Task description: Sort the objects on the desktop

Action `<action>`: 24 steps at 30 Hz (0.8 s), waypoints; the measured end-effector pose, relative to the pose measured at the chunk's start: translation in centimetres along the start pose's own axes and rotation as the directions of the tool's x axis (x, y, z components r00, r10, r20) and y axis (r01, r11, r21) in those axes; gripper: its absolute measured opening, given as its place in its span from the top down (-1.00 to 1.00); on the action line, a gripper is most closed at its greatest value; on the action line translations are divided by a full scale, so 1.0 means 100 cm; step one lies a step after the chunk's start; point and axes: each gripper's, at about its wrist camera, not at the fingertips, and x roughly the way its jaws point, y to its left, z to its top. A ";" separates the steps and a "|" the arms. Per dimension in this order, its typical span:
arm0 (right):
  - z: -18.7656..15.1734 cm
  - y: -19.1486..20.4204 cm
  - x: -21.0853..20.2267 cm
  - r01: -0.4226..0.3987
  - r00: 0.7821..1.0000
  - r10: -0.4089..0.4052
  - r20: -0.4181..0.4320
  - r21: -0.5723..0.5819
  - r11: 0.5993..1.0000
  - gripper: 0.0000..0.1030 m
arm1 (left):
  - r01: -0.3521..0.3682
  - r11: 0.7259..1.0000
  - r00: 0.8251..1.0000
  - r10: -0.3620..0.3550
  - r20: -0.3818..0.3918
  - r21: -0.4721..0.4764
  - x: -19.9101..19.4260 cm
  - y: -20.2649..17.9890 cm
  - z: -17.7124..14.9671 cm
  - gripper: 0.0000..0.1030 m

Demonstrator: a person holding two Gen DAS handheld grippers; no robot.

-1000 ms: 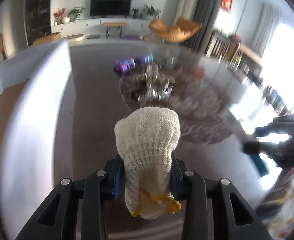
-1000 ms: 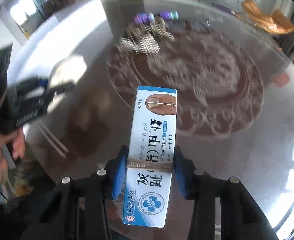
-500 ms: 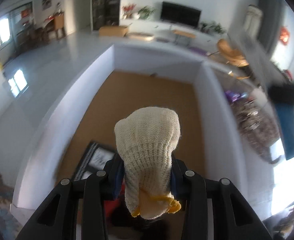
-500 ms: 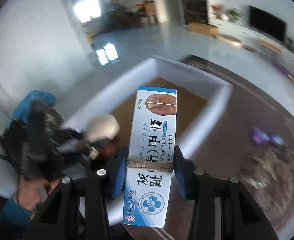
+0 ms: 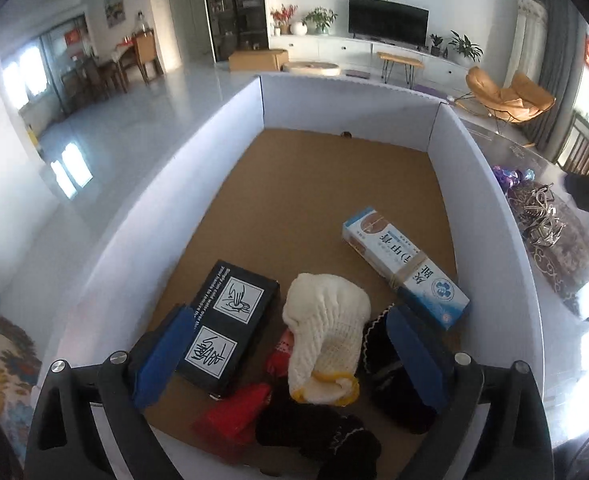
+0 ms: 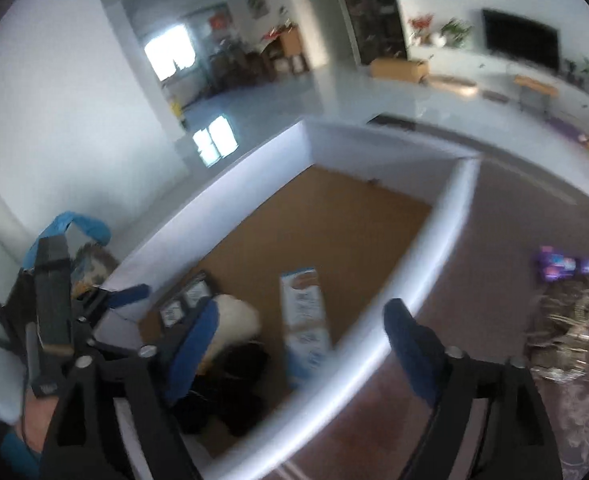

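Place: home living room
Evidence: television on low white cabinet; potted plants; orange lounge chair; dining table behind; glossy white floor

Open floor at far end of white-walled box
Near end crowded: black box, knit glove, cream carton by right wall.

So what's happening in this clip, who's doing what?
A person with a claw in each hand is sorting desk items into a white-walled box. Both claws are opening and hold nothing. The left claw hangs over a knitted glove lying in the box beside a black box. The right claw is above the box's rim, with the blue-and-white cream carton lying on the box floor. More clutter waits on the table.
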 end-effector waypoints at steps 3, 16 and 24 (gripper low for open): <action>-0.034 -0.041 -0.023 0.115 0.993 -0.116 0.022 0.027 0.993 -0.93 | 0.101 0.995 0.994 -0.101 0.028 0.005 -0.015 -0.019 -0.004 -0.91; -0.216 -0.243 -0.127 0.556 0.831 -0.534 -0.153 0.239 0.796 -0.93 | 0.511 0.796 0.859 -0.488 -0.154 0.325 -0.040 -0.276 -0.044 -1.00; -0.241 -0.263 -0.133 0.588 0.808 -0.569 -0.154 0.263 0.765 -0.93 | 0.277 0.886 0.960 -0.273 -0.066 0.372 0.069 -0.331 -0.026 -1.00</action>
